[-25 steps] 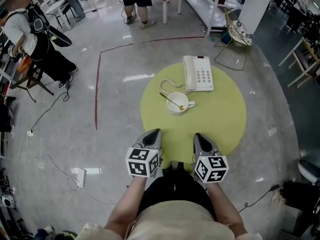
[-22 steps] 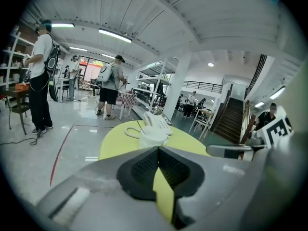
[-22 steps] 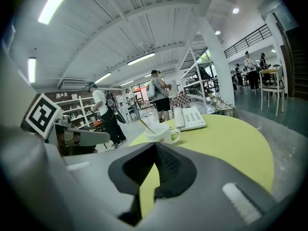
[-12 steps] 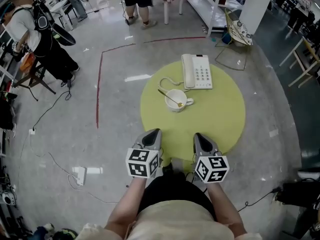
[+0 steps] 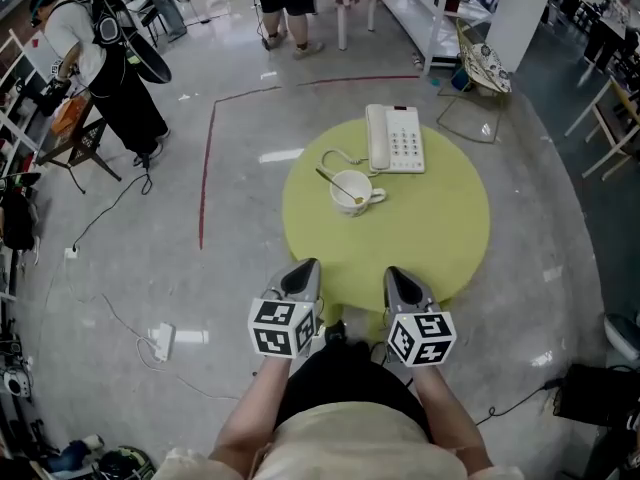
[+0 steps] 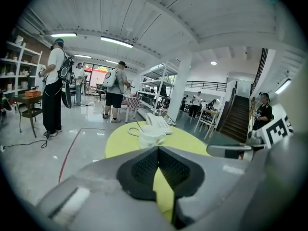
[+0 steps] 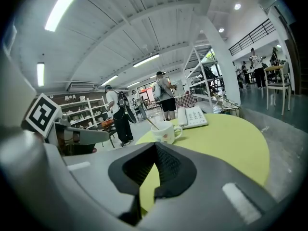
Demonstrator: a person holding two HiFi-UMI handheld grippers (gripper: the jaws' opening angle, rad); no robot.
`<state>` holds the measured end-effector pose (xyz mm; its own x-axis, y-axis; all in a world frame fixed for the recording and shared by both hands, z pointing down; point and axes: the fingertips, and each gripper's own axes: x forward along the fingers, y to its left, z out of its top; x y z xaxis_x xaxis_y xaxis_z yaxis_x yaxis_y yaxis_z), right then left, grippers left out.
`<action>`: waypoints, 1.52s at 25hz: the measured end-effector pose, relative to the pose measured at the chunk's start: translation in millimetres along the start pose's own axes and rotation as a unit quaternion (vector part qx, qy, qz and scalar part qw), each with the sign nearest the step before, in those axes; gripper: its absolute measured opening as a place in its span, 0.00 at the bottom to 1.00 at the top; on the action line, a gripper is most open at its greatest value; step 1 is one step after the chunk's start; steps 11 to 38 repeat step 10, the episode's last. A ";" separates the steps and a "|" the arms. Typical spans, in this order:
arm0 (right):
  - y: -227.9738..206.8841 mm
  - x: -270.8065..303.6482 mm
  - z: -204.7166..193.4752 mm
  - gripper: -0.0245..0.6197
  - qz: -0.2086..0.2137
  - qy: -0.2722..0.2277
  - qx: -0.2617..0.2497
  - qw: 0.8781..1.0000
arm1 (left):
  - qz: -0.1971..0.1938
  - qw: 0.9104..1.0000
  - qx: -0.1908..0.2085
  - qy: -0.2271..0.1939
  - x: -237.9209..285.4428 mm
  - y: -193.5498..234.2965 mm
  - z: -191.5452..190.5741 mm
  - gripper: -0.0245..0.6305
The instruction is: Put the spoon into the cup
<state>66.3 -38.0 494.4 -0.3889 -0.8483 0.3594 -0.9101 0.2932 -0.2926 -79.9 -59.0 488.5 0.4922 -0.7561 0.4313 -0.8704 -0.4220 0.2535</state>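
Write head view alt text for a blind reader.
A spoon stands in a cup on a round green table, a phone behind it. The left tongs and right tongs, shut and empty, hover at its near edge.

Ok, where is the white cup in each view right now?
Head view: cup above centre on the green table, below-left of the telephone.
Left gripper view: cup near centre, telephone just behind it.
Right gripper view: cup near centre, telephone behind to its right.
Shared landmark: the white telephone.
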 end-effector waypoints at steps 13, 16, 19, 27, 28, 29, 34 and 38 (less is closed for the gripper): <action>-0.1 -24.5 -16.1 0.03 0.011 0.002 0.000 1.000 | 0.012 1.000 -0.002 0.002 -18.6 -14.7 -19.4 0.04; -0.1 -24.5 -16.1 0.03 0.011 0.002 0.000 1.000 | 0.012 1.000 -0.002 0.002 -18.6 -14.7 -19.4 0.04; -0.1 -24.5 -16.1 0.03 0.011 0.002 0.000 1.000 | 0.012 1.000 -0.002 0.002 -18.6 -14.7 -19.4 0.04; -0.1 -24.5 -16.1 0.03 0.011 0.002 0.000 1.000 | 0.012 1.000 -0.002 0.002 -18.6 -14.7 -19.4 0.04; -0.1 -24.5 -16.1 0.03 0.011 0.002 0.000 1.000 | 0.012 1.000 -0.002 0.002 -18.6 -14.7 -19.4 0.04; -0.1 -24.5 -16.1 0.03 0.011 0.002 0.000 1.000 | 0.012 1.000 -0.002 0.002 -18.6 -14.7 -19.4 0.04; -0.1 -24.5 -16.1 0.03 0.011 0.002 0.000 1.000 | 0.012 1.000 -0.002 0.002 -18.6 -14.7 -19.4 0.04; -0.1 -24.5 -16.1 0.03 0.011 0.002 0.000 1.000 | 0.012 1.000 -0.002 0.002 -18.6 -14.7 -19.4 0.04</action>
